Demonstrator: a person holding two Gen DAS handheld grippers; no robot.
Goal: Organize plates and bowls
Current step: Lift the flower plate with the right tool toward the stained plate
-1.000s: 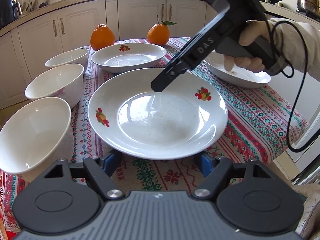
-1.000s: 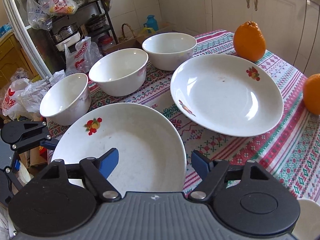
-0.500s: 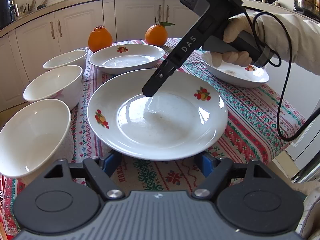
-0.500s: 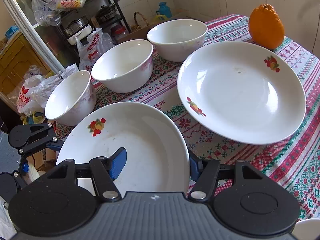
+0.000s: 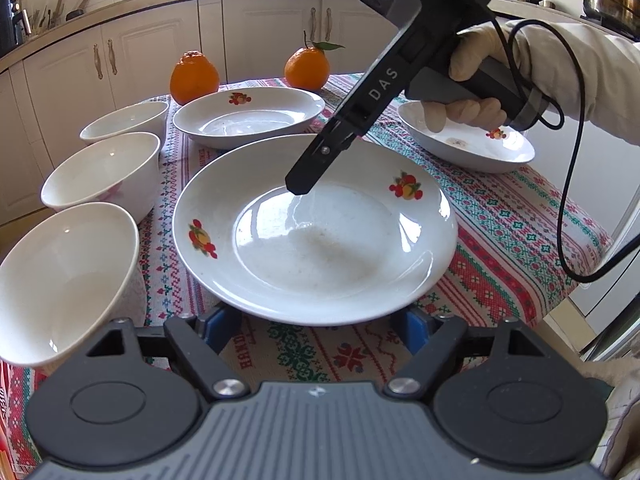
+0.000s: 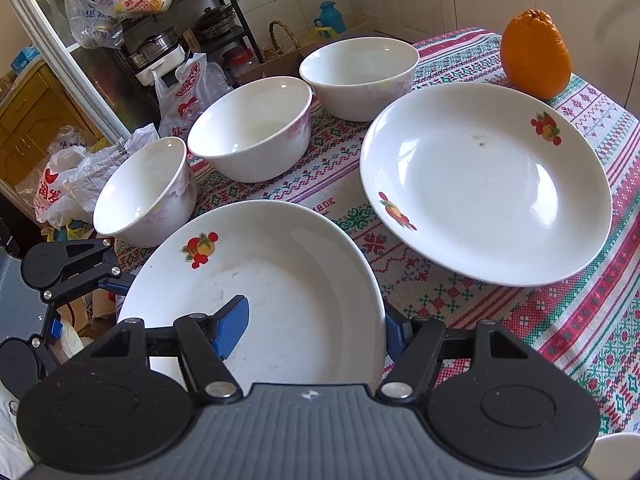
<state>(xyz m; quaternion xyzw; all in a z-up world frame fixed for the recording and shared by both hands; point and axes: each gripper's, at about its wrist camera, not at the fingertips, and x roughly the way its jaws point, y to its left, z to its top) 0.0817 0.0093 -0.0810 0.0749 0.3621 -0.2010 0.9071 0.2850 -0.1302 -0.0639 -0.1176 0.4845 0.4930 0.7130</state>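
1. The right gripper (image 6: 314,328) straddles one edge of the near plate (image 6: 260,280). One blue pad (image 6: 232,320) sits inside the dish and the other hangs outside the rim.
2. Its jaws have just been opening. The rim is between them, but the inner pad stands clear of the wall, so I'd call them apart and nothing is gripped.
3. The left gripper (image 5: 316,326) waits at the opposite edge of that plate with its jaws wide apart. Its pads are tucked just under the rim and, as far as I can see, not pinching it.
4. Ahead and to the right of the right gripper lies a second plate (image 6: 480,184), likely the stacking spot. Three bowls (image 6: 248,128) run in a line ahead to its left. A third plate (image 5: 468,148) sits under the gloved hand (image 5: 472,92).
5. To grip well, I'd slide the right gripper sideways until both pads bracket the rim closely, then close firmly. Glazed china looks slick, and a shallow bite could slip.
6. Lift level, keep clear of the nearest bowl (image 6: 144,192), and let the left gripper steady the plate's other edge.
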